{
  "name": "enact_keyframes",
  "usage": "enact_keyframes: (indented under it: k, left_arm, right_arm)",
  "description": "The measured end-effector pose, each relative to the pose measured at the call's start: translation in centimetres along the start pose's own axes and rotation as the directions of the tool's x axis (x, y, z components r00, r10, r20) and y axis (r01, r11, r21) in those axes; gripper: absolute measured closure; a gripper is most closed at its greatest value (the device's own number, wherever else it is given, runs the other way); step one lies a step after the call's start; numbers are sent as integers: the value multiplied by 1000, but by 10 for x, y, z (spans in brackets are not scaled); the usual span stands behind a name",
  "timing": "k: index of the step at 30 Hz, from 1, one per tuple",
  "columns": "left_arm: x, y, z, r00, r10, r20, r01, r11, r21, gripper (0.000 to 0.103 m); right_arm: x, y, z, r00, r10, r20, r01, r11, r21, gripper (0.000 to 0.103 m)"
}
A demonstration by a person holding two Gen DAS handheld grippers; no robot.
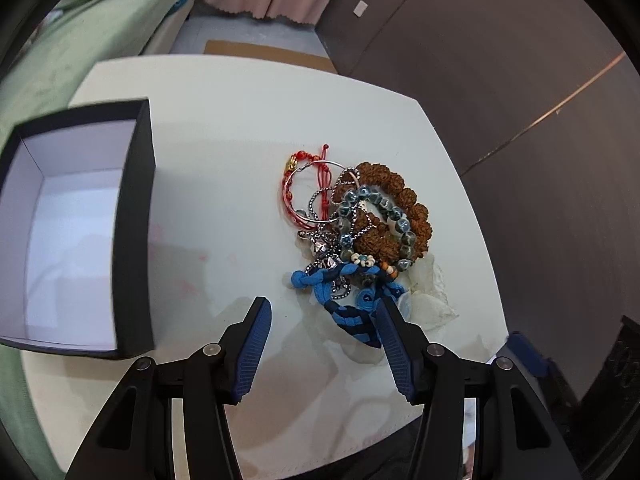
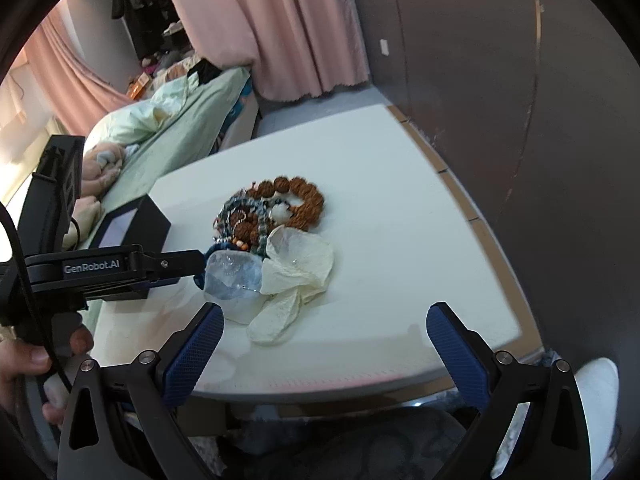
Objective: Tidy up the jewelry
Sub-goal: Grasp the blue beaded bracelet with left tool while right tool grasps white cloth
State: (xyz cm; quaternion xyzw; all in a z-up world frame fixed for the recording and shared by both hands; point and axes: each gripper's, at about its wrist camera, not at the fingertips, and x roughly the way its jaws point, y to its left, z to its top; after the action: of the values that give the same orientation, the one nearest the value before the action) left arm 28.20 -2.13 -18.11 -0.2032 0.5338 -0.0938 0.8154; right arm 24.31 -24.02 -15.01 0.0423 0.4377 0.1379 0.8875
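A pile of jewelry (image 1: pixel 352 224) lies on the white table (image 1: pixel 224 128): a brown bead bracelet (image 1: pixel 404 196), a blue-grey bead bracelet (image 1: pixel 376 200), red cord bracelets (image 1: pixel 304 188), silver chains and a blue braided cord (image 1: pixel 352 316). My left gripper (image 1: pixel 324 320) is open just before the pile, its right finger touching the blue cord. An open black box (image 1: pixel 76 232) with a white inside stands to its left. In the right wrist view the pile (image 2: pixel 272 212) lies ahead, and my right gripper (image 2: pixel 326 320) is open and empty near the table's front edge.
Small clear and cream pouches (image 2: pixel 296 268) lie at the near side of the pile. A bed with green bedding (image 2: pixel 176 120) is to the left, pink curtains (image 2: pixel 288 24) behind, a dark wall (image 2: pixel 500 80) on the right. The left gripper's body (image 2: pixel 100 268) reaches in from the left.
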Motion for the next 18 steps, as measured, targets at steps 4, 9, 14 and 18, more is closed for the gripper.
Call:
enact_keyframes:
  k: [4, 9, 14, 18]
  left_arm:
    - [6, 4, -1, 999, -34, 1, 34, 999, -27, 58]
    - [13, 8, -4, 999, -39, -12, 38, 998, -46, 93]
    - [3, 5, -4, 999, -45, 25, 46, 998, -35, 97]
    - [-8, 5, -3, 997, -62, 54, 64, 998, -26, 98]
  right_arm:
    - [16, 4, 3, 1000, 22, -9, -22, 1000, -4, 1]
    - [36, 9, 10, 998, 47, -32, -47, 999, -15, 10]
    - [56, 13, 12, 998, 43, -51, -43, 999, -13, 41]
    - [59, 14, 14, 994, 77, -81, -78, 997, -3, 96]
